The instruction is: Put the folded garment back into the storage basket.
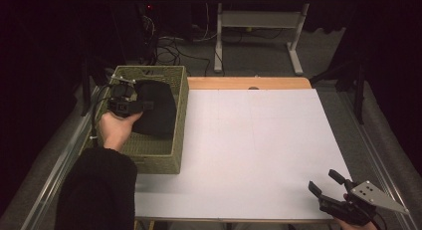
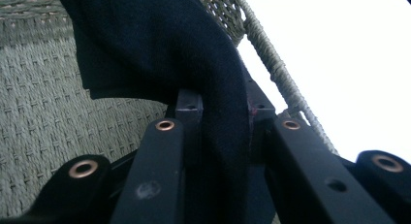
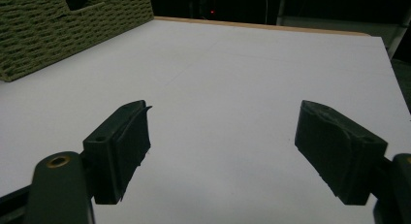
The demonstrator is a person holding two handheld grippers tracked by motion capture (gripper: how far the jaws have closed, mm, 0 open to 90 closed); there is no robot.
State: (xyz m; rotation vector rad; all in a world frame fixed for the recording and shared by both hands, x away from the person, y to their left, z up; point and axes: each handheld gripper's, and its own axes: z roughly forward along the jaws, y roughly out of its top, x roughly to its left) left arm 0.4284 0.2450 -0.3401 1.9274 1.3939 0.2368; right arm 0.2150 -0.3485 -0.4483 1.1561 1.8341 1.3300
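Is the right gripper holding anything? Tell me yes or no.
No: in the right gripper view the right gripper has its jaws spread wide, with just the bare white table between them.

A basket (image 1: 179, 120) stands at the table's (image 1: 259, 150) left edge, a cloth (image 1: 157, 110) lying inside it. The left gripper (image 1: 142, 105) reaches into the basket over the cloth; the right gripper (image 1: 326, 182) sits well apart at the table's near right corner.
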